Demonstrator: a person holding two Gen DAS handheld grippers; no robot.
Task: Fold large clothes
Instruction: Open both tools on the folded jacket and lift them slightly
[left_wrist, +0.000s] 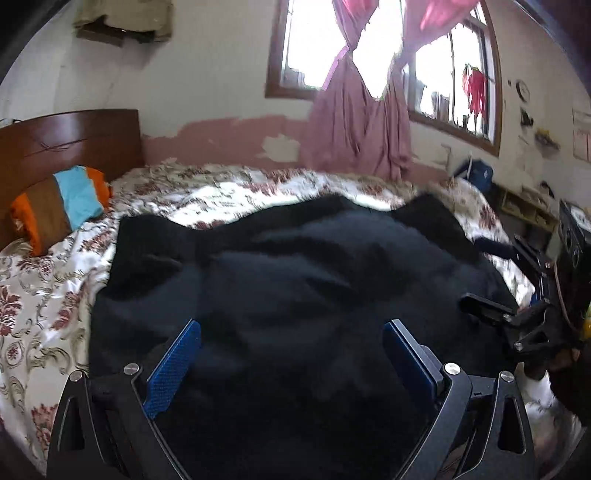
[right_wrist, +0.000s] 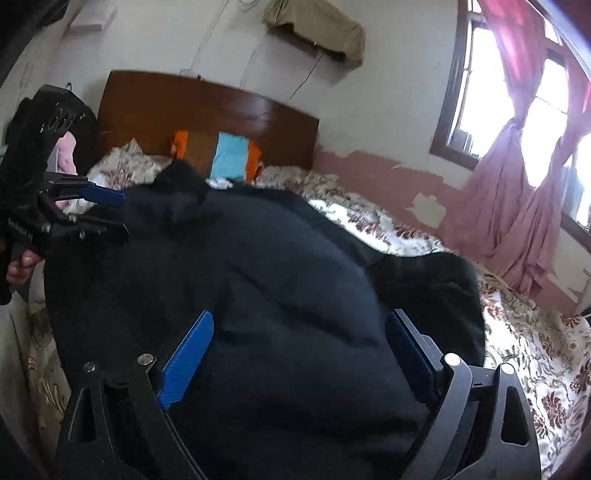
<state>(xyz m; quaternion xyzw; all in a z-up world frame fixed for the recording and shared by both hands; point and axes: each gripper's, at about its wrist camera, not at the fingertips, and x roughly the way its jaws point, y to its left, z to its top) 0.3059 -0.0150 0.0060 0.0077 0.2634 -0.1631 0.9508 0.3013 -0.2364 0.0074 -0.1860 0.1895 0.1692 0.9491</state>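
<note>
A large black garment (left_wrist: 295, 288) lies spread over the floral bedspread; it also fills the right wrist view (right_wrist: 266, 295). My left gripper (left_wrist: 291, 332) is open, its blue pads wide apart just above the garment's near edge. My right gripper (right_wrist: 299, 325) is open too, low over the garment. Nothing sits between the pads of either. The right gripper shows at the right edge of the left wrist view (left_wrist: 491, 277), and the left gripper at the left edge of the right wrist view (right_wrist: 114, 214), both open.
The bed has a floral cover (left_wrist: 44, 306) and a wooden headboard (right_wrist: 207, 114). An orange, brown and blue striped pillow (left_wrist: 59, 206) lies by the headboard. A window with pink curtains (left_wrist: 362, 122) is behind the bed. Shelves with clutter (left_wrist: 528, 206) stand at right.
</note>
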